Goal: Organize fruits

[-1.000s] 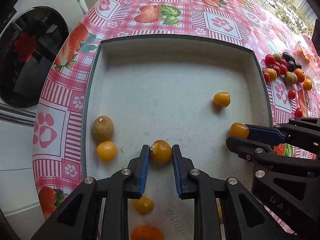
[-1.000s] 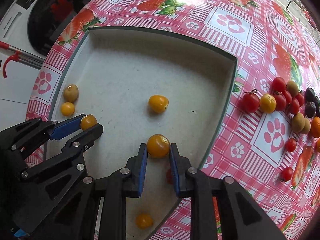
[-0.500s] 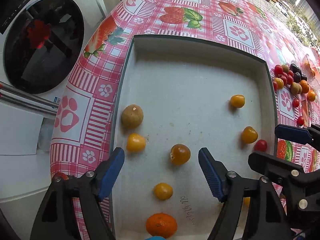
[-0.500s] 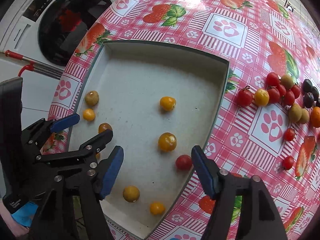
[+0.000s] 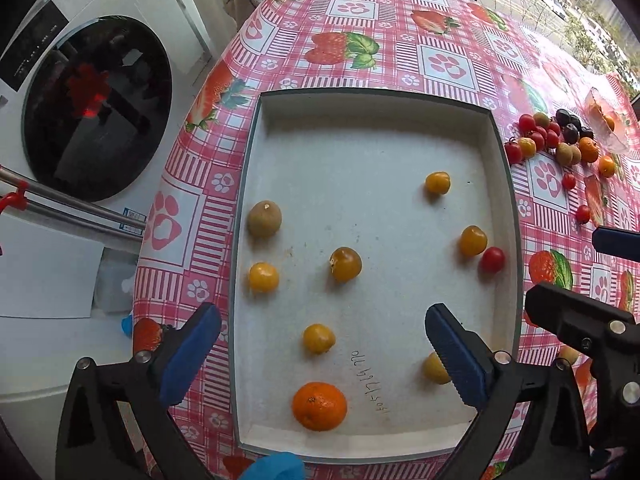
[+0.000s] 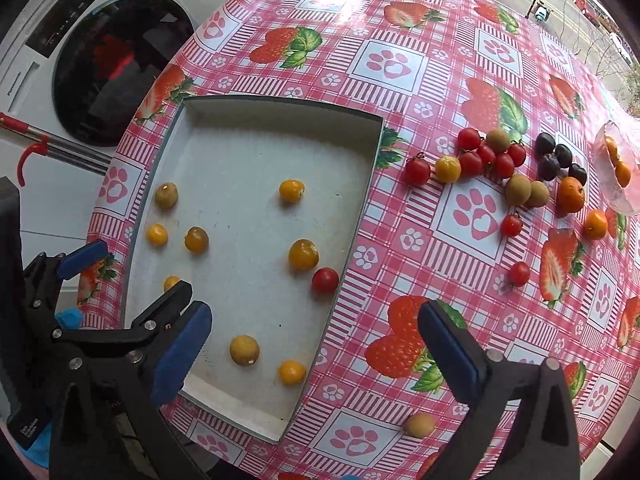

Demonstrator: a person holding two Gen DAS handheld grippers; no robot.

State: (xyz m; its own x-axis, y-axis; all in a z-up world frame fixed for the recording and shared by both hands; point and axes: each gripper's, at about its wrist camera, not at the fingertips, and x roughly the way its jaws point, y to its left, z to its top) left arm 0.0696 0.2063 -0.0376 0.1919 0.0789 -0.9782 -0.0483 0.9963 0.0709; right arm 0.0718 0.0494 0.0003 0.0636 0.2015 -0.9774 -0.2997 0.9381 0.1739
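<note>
A shallow white tray (image 5: 360,184) on the strawberry tablecloth holds several yellow-orange fruits, a brown one (image 5: 263,219), a tangerine (image 5: 319,406) and a red cherry tomato (image 5: 492,259). My left gripper (image 5: 322,314) hangs above the tray's near end, jaws opening wide and nothing between them. The amber tomato (image 5: 345,264) lies loose on the tray floor beyond it. My right gripper (image 6: 314,312) is over the tray's near right corner (image 6: 296,400), jaws also opening and empty. An orange tomato (image 6: 303,254) rests free beside the red one (image 6: 325,280).
A pile of red, dark, brown and orange fruits (image 6: 500,160) lies on the cloth right of the tray, with a glass bowl (image 6: 618,168) beyond it. One brown fruit (image 6: 418,425) sits near the table's front edge. A washing machine (image 5: 92,108) stands left of the table.
Both grippers let go of their tomatoes, opened wide and rose away from the tray. The two tomatoes now lie on the tray floor.
</note>
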